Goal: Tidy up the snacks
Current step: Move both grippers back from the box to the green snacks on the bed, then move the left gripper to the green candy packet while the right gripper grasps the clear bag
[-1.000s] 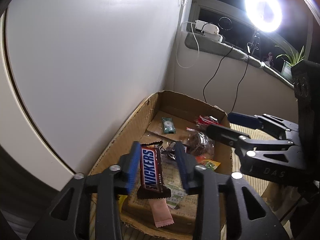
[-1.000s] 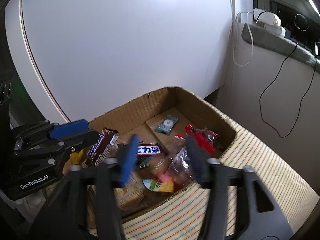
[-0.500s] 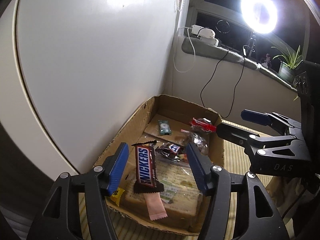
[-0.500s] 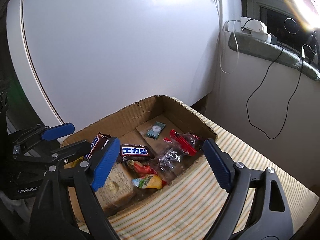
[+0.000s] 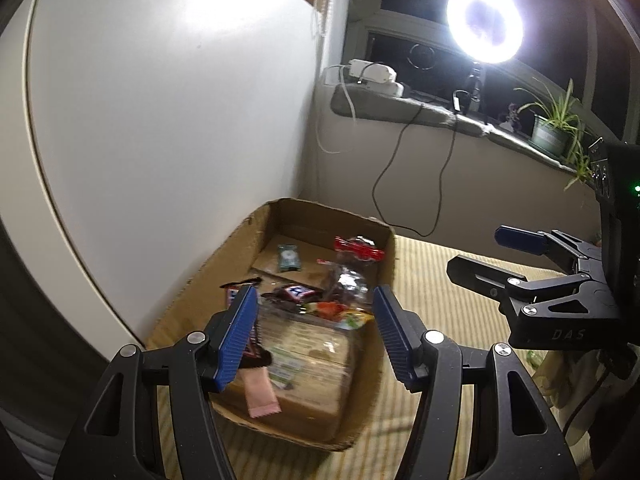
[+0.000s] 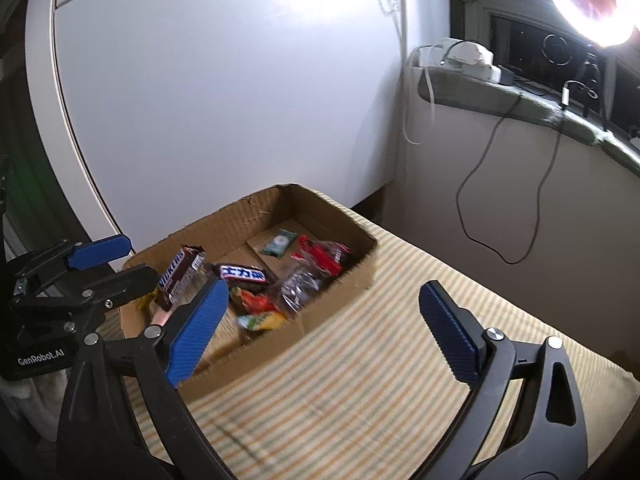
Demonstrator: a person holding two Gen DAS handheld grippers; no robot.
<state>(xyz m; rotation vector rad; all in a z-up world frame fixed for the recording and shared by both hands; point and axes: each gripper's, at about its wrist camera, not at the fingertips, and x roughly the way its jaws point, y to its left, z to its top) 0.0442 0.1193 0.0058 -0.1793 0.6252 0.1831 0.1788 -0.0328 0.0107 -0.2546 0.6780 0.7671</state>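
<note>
An open cardboard box (image 5: 224, 264) (image 6: 336, 296) holds several snacks. A brown Snickers bar (image 6: 178, 276) leans at its left end, beside a second bar with a blue label (image 6: 242, 274). Further in lie a red packet (image 6: 320, 256), a small green packet (image 5: 289, 258) and a clear bag (image 6: 300, 286). A large tan pack (image 5: 312, 356) fills the near end. My left gripper (image 5: 316, 336) hovers open in front of the box, with nothing between its pads. My right gripper (image 6: 322, 332) is over the striped cloth, its jaws still opening, nothing between them.
The box stands on a striped cloth (image 6: 380, 380) against a white panel (image 6: 240, 100). A window ledge (image 5: 400, 104) carries a power strip, trailing cables and a potted plant (image 5: 554, 128). A bright ring light (image 5: 484, 22) glares at the upper right.
The left jaws opened and let go of the Snickers bar, which now lies in the box. Both grippers drew back from the box, and the right jaws spread much wider.
</note>
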